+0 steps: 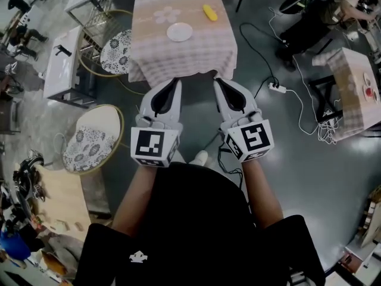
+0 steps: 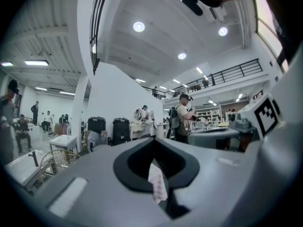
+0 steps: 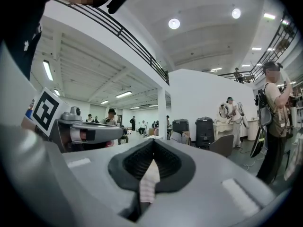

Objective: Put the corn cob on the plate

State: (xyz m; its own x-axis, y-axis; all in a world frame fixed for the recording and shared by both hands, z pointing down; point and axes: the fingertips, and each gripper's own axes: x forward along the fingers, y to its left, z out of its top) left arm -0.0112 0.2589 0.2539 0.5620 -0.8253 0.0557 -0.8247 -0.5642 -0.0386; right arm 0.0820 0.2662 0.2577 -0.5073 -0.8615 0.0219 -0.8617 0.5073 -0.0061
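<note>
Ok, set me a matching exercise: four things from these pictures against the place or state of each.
1 corn cob
2 plate
3 power strip
4 right gripper

A on the floor
B shut, short of the table
C on the table, far right part
D mid-table, nothing on it

Pairs: 1-C, 2-D, 3-A, 4-B

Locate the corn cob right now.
Head view, top centre: the corn cob lies on the checked table, up and right of the white plate, apart from it.
</note>
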